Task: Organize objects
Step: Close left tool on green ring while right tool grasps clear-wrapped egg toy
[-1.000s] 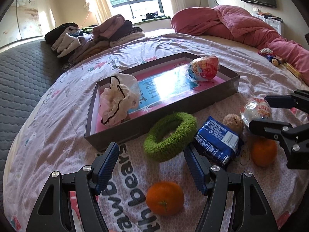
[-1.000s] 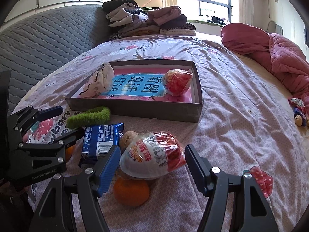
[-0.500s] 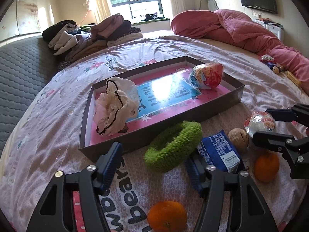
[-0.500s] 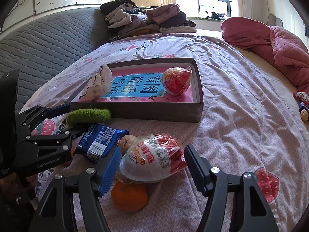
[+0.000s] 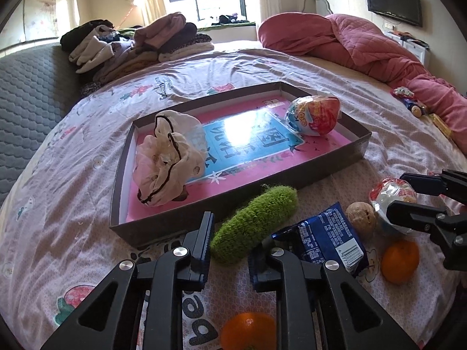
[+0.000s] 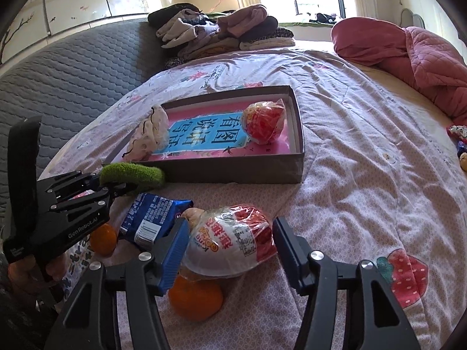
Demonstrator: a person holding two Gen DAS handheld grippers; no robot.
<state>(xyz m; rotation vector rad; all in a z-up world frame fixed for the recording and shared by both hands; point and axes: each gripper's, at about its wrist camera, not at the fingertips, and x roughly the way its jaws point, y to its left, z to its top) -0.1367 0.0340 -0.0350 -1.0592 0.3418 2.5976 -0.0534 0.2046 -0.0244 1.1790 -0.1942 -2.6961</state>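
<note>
Green scrunchie (image 5: pixel 254 221) is clamped by left gripper (image 5: pixel 230 248), lifted; next it's prob dropped into tray (image 5: pixel 354 154). Right gripper (image 6: pixel 230 250) is held apart around egg toy (image 6: pixel 233 240).

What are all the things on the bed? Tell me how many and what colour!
Tray: one, brown with pink inside, mid-bed.
Toy eggs: two, red and white; one in the tray, one between the right fingers.
Cream scrunchie: one, in the tray.
Green scrunchie: one, squeezed by the left gripper.
Blue packet: one, before the tray.
Walnut: one, brown, beside the packet.
Oranges: two shown per view, near edge.
Clothes pile: mixed, far side.
Quilt: pink, far right.
Left gripper: black, blue pads.
Right gripper: same, open.
</note>
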